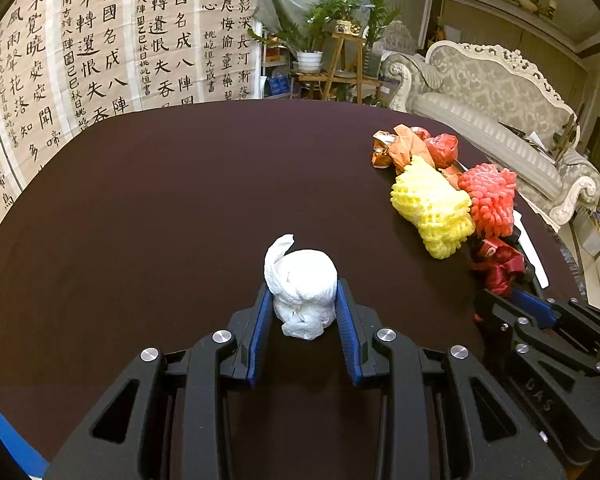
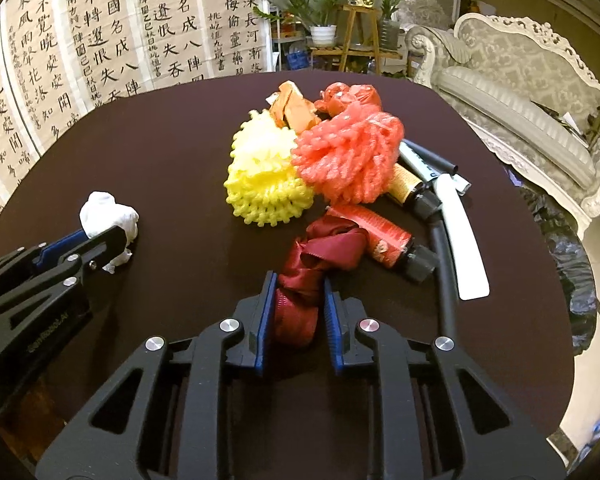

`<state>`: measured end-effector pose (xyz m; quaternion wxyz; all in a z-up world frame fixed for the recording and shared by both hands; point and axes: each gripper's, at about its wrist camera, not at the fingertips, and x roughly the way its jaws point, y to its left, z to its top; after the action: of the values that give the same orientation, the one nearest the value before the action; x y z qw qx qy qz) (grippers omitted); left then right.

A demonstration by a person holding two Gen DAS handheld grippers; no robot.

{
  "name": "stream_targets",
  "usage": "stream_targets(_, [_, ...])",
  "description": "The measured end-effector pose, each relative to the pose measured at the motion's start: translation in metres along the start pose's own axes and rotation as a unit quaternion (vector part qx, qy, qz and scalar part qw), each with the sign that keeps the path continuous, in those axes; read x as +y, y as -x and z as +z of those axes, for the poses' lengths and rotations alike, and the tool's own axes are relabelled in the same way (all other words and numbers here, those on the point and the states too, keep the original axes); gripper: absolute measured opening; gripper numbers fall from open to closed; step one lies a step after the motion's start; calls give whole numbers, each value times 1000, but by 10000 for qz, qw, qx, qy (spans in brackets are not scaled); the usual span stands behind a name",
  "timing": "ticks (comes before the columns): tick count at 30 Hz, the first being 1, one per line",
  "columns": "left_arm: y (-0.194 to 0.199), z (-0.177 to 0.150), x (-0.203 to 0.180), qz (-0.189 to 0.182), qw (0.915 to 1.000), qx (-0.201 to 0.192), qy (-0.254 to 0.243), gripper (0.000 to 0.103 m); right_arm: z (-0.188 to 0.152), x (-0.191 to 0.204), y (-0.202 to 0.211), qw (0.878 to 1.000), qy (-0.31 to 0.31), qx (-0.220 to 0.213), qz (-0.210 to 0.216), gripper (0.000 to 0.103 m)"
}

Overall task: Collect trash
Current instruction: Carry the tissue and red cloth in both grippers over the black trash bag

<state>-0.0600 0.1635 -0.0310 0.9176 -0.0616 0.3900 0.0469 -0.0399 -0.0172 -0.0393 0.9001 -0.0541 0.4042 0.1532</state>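
Observation:
My left gripper (image 1: 303,294) is shut on a crumpled white tissue ball (image 1: 302,280) on the dark table (image 1: 140,220); the tissue ball also shows in the right wrist view (image 2: 108,212), with the left gripper (image 2: 100,240) around it. My right gripper (image 2: 298,286) is shut on a dark red ribbon (image 2: 304,276) lying on the table. The right gripper (image 1: 540,312) shows at the right edge of the left wrist view, by the ribbon (image 1: 498,264). A yellow foam net (image 2: 264,176) and a red foam net (image 2: 348,152) lie beyond.
Orange wrappers (image 2: 294,106), a red crumpled bag (image 2: 350,96), red tubes with black caps (image 2: 380,236), a black hose (image 2: 444,272) and a white strip (image 2: 466,244) lie in the pile. A black trash bag (image 2: 564,256) hangs off the table's right edge. A sofa (image 2: 520,92) stands behind.

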Motion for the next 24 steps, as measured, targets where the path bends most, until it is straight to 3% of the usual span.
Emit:
stream_targets(7, [12, 3, -8, -131, 9998, -135, -6, 32, 0, -21, 24, 9995, -172, -271, -59, 22])
stream_targets(13, [23, 13, -36, -403, 9984, -363, -182, 32, 2, -60, 44, 9965, -489, -554, -399, 22])
stream_targets(24, [16, 35, -138, -1145, 9876, -586, -904, 32, -5, -168, 61, 9777, -1277, -894, -1411, 22])
